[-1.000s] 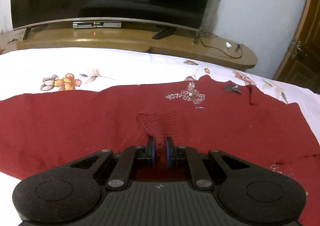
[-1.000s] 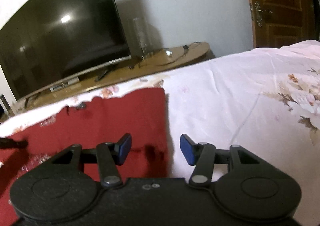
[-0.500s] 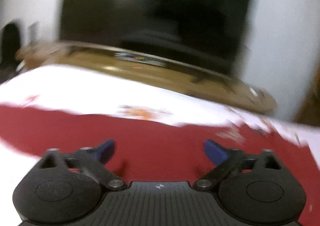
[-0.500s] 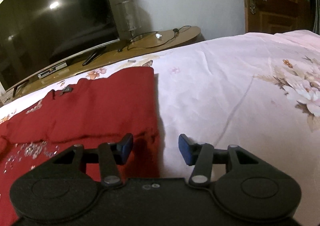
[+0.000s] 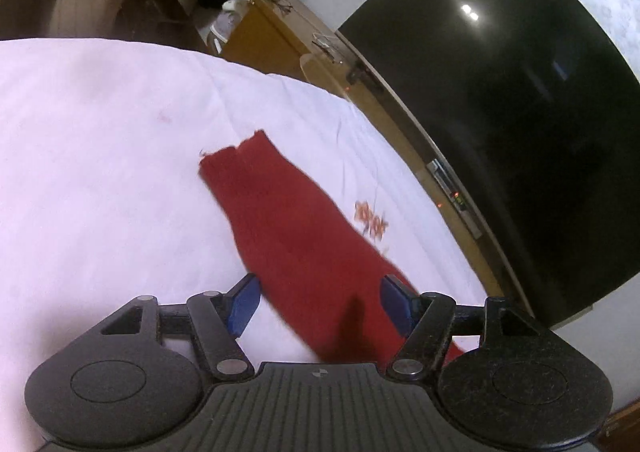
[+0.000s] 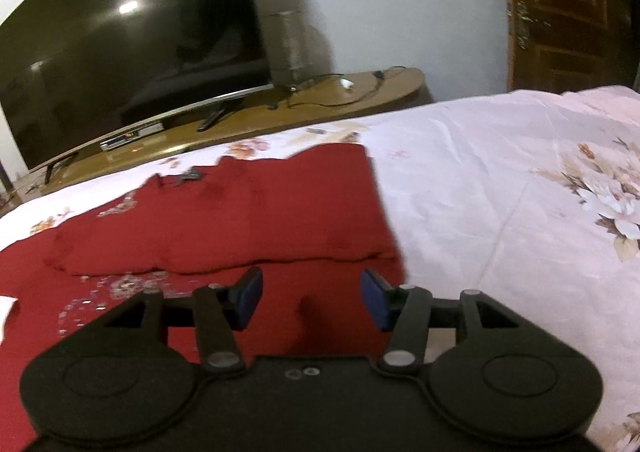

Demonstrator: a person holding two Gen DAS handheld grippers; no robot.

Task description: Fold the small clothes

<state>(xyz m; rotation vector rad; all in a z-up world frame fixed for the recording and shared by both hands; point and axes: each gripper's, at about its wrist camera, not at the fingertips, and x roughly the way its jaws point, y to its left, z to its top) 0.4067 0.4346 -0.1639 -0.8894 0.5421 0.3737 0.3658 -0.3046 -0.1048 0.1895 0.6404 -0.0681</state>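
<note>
Both jaws gape above the red garment (image 6: pixel 256 212), left closing, right opening; no legible writing.

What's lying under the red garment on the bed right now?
The red garment lies spread on a white floral bedsheet, which shows all around it. One layer of the garment is folded over itself. Anything between cloth and sheet is covered.

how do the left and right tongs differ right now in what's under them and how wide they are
The left tongs hang over a narrow red sleeve running across the white bedsheet; the right tongs hang over the wide folded body of the red sweater, near its right edge. The left tongs stand wider and are closing; the right tongs are narrower and opening slightly. Both have blue pads and grip nothing.
</note>
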